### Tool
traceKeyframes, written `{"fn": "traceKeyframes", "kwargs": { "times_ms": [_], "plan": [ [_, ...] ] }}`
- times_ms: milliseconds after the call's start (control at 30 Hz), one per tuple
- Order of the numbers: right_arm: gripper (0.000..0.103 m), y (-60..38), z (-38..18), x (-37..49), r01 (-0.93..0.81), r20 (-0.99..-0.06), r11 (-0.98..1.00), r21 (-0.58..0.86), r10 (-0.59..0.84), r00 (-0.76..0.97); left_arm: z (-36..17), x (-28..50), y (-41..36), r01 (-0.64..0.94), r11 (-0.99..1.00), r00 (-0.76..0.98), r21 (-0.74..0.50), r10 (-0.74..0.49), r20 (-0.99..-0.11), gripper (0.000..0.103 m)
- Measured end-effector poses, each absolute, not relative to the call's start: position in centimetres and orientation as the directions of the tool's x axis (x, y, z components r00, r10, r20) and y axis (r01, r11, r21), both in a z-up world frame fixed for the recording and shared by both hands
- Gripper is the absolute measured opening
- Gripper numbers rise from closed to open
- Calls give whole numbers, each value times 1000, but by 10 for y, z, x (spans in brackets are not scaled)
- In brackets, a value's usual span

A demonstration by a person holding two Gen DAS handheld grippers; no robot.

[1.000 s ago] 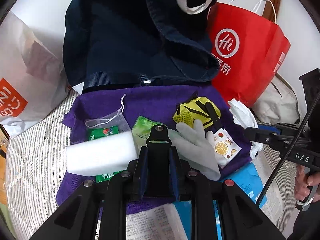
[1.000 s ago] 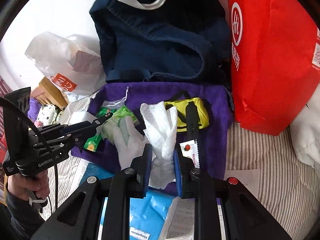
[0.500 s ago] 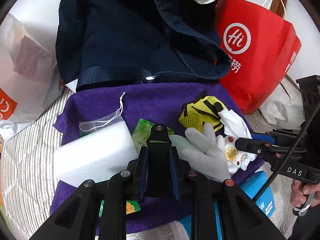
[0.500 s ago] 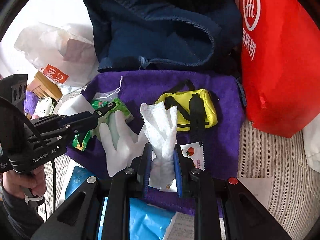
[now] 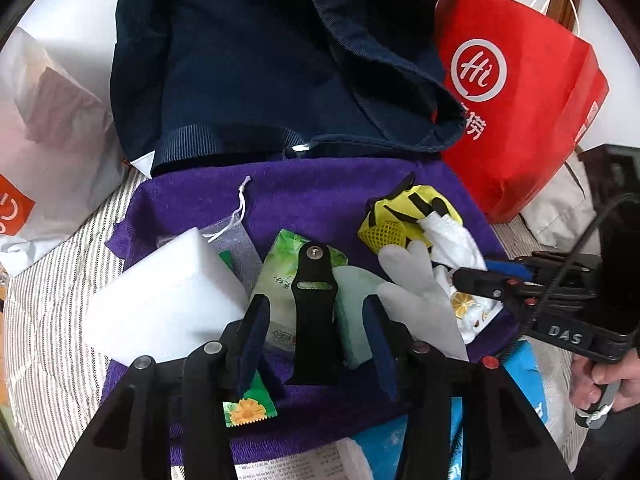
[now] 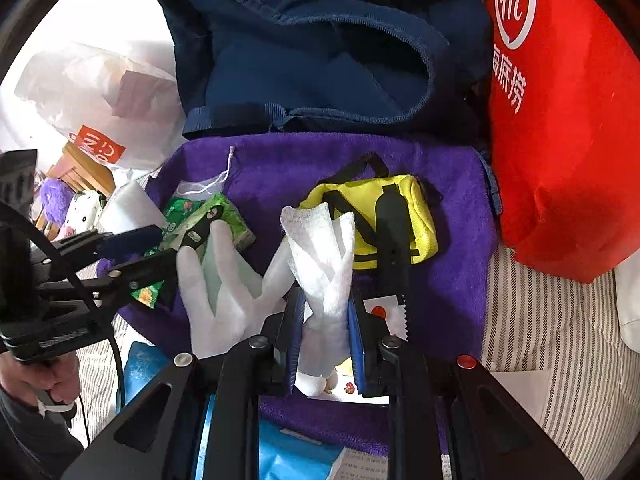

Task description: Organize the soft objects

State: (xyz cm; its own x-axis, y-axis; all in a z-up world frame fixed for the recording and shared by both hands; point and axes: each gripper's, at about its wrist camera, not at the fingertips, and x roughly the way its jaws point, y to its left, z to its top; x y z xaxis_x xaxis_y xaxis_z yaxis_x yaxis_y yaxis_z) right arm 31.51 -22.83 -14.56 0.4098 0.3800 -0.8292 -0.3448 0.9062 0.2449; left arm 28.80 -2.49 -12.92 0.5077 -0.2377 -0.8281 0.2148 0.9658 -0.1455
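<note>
Left wrist view first: the left tongs (image 5: 316,320) are opening now, where a second ago they stood narrow and empty. Between the blades lie the green tissue pack (image 5: 288,276) and the cuff of the white glove (image 5: 416,300), not yet pressed. The white foam block (image 5: 160,300), which half a second ago lay further from the camera, now sits just beside the left blade. All of it rests on the purple towel (image 5: 320,196) on the striped bed.

Right wrist view: the right tongs (image 6: 324,344) are narrow and hold the white crumpled cloth (image 6: 320,248), same as before, above the towel and in front of the yellow pouch (image 6: 404,216). They came lower.

I judge the left side prepares to take the glove or pack, while the cloth waits for placing.
</note>
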Motion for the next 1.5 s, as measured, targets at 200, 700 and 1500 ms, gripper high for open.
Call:
{"fn": "traceKeyframes", "kwargs": {
  "times_ms": [200,700,1500],
  "plan": [
    [22,-228,-149,317,-348,-831,901,258,391,396,-122,279,-28,221,966,506,-136,-233,-830,59],
    [35,-224,-167,319,-351,-860,894,277,394,325,-105,250,-25,200,976,516,-87,-180,-838,71],
    [78,-262,-75,213,-285,-821,934,214,330,465,-58,173,-14,119,989,587,-92,-145,-797,101]
  ]
}}
